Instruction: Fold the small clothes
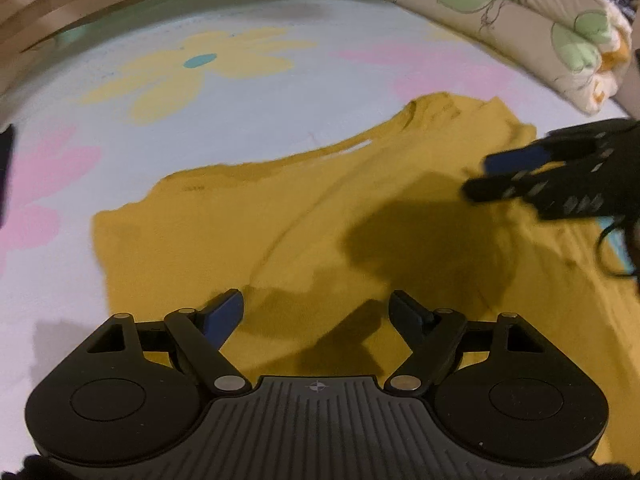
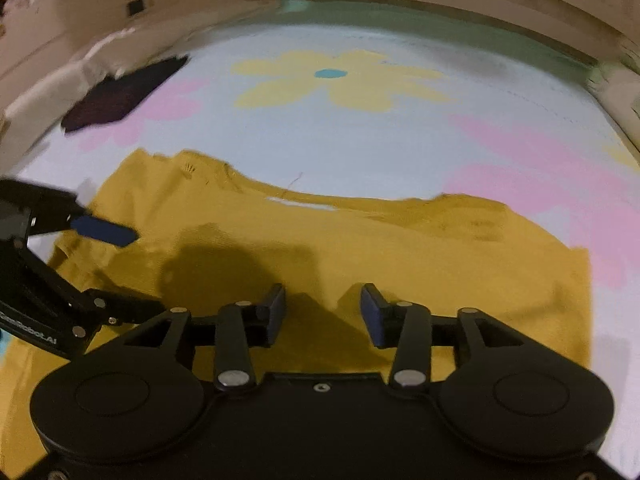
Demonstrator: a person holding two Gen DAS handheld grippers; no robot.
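One mustard garment (image 1: 360, 216) lies spread flat on the flowered bed sheet (image 1: 240, 120). Two grippers hover over its near part: left gripper (image 1: 316, 312) and right gripper (image 2: 323, 312), jaws apart, holding nothing. One dark cloth (image 2: 120, 96) lies far left.

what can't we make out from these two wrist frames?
- Yellow garment, left wrist view: its near edge is hidden under the left gripper; the right side is covered by the right gripper.
- Yellow garment, right wrist view: the near hem sits behind the right gripper's body.
- Dark cloth, right wrist view: motion-blurred, type unreadable.
- Floral bedding, left wrist view: cut off by the frame edge.
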